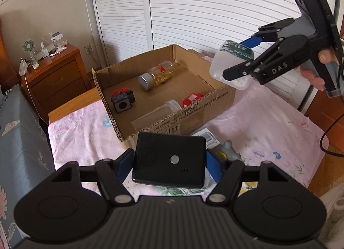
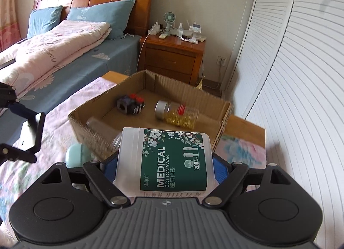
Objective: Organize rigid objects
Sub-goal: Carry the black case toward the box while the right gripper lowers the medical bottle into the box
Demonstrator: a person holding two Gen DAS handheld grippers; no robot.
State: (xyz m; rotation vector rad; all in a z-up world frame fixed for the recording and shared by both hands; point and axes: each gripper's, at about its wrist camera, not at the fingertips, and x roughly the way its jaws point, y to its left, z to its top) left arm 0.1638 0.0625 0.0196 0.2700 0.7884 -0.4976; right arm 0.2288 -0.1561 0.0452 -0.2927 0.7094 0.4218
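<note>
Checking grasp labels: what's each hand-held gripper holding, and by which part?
Left hand-held gripper: flat black box, clamped across its two short sides. Right hand-held gripper: cotton swab tub, gripped across its body over the green label.

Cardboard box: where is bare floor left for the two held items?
In the cardboard box, the floor is bare between the pill jar and red toy, and along the far wall. The block cluster and clear jar crowd the near-left side.

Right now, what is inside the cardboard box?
In the box: a pill jar lying down, black blocks, a red toy, a clear jar. The near wall hides the floor behind it.
</note>
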